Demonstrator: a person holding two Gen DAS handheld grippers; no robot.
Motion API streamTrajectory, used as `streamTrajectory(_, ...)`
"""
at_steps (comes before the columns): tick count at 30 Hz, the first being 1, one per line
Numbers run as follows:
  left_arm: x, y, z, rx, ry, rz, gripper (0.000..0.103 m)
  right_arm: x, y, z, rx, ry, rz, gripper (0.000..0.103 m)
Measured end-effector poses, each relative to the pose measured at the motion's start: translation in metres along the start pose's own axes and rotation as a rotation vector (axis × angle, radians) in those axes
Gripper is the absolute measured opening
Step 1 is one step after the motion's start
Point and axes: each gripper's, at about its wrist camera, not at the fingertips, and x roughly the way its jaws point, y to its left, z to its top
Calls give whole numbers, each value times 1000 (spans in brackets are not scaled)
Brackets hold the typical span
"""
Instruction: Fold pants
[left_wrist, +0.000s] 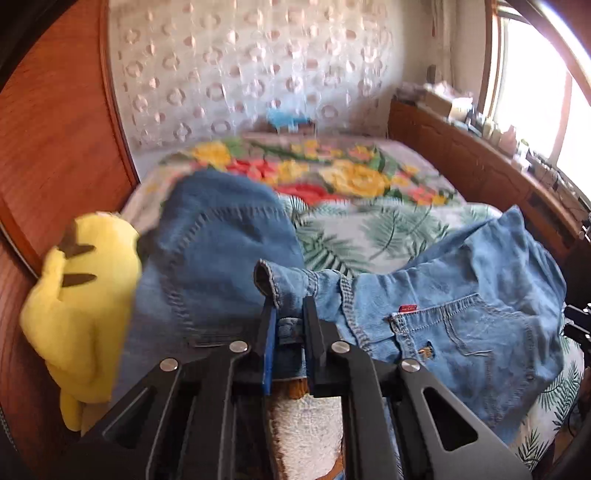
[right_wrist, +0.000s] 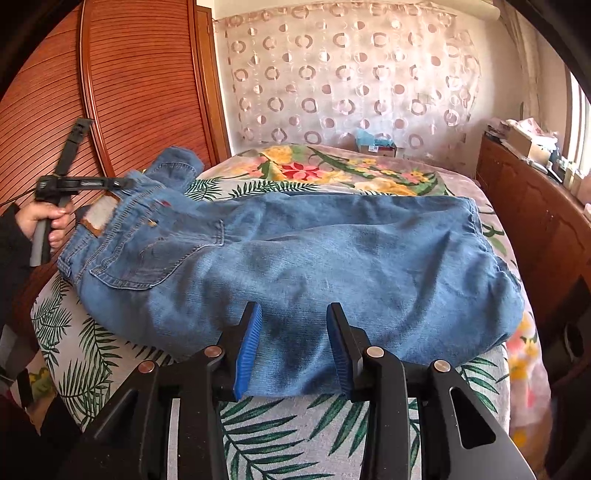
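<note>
Your left gripper (left_wrist: 289, 314) is clamped on the waistband of a pair of blue jeans (right_wrist: 295, 258), its blue-padded fingers (left_wrist: 268, 354) pinching a bunched fold of denim near a belt loop. From the right wrist view, your hand (right_wrist: 44, 221) is seen gripping that tool's handle at the far left, the waist end lifted slightly off the bed (right_wrist: 295, 435).

The jeans lie across the near part of the bed on a palm-leaf sheet, waist to the left in the right wrist view, legs doubled over toward the right. A back pocket (left_wrist: 476, 325) with a small red tab (left_wrist: 407, 308) faces up.

Your right gripper (right_wrist: 293, 347) has its jaws parted, sitting low at the jeans' near edge; denim lies between the two blue pads (right_wrist: 248, 354), but whether they press on the fabric cannot be told.

A yellow plush toy (left_wrist: 81, 306) sits at the left beside the jeans in the left wrist view. A floral blanket (right_wrist: 332, 170) covers the far half of the bed, beneath a curtain (right_wrist: 351, 74) patterned with rings.
</note>
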Motion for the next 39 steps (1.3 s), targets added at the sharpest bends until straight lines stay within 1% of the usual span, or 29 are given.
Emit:
streamTrajectory(1,-8,2,1,-7,-23,4,13,-1,-1,0,3,-1,-4,38)
streamTrajectory(3,-24,12,2,-26,-56,38,13,-2,-5,0,14,-4,-9,38)
streamTrajectory(6,-23,30,0,-47,-22,61,13,-3,-12,1,36,-10,-17,38)
streamTrajectory(9,-16,33,-5,-49,13,38,14,-4,-17,2,54,-15,-27,38)
streamTrajectory(12,-17,28,-7,-54,13,44,21,-6,-20,2,62,-22,-44,38)
streamTrajectory(14,-23,26,-8,-50,-4,47,33,-7,-22,2,70,-25,-54,38)
streamTrajectory(15,-29,24,-7,-49,-20,35,42,-7,-21,2,73,-25,-58,38)
streamTrajectory(16,-33,22,-7,-49,-31,23,48,-8,-22,1,76,-25,-64,38)
streamTrajectory(18,-42,16,-6,-40,-47,6,50,-8,-23,1,81,-25,-73,38)
streamTrajectory(20,-49,7,-6,-18,-56,2,60,-9,-24,0,86,-24,-86,38)
streamTrajectory(21,-54,1,-6,-3,-68,-5,75,-8,-27,0,89,-23,-92,38)
streamTrajectory(22,-57,-3,-7,6,-79,-13,82,-7,-25,2,93,-23,-96,38)
streamTrajectory(25,-61,-24,-8,44,-79,-70,82,-9,-26,1,106,-22,-111,39)
streamTrajectory(30,-56,-67,-18,115,-61,-117,82,-11,-32,-2,129,-20,-146,39)
streamTrajectory(34,-50,-95,-28,142,-51,-169,82,-9,-42,1,151,-13,-173,39)
streamTrajectory(39,-38,-125,-42,164,-24,-221,82,-6,-50,0,182,7,-229,39)
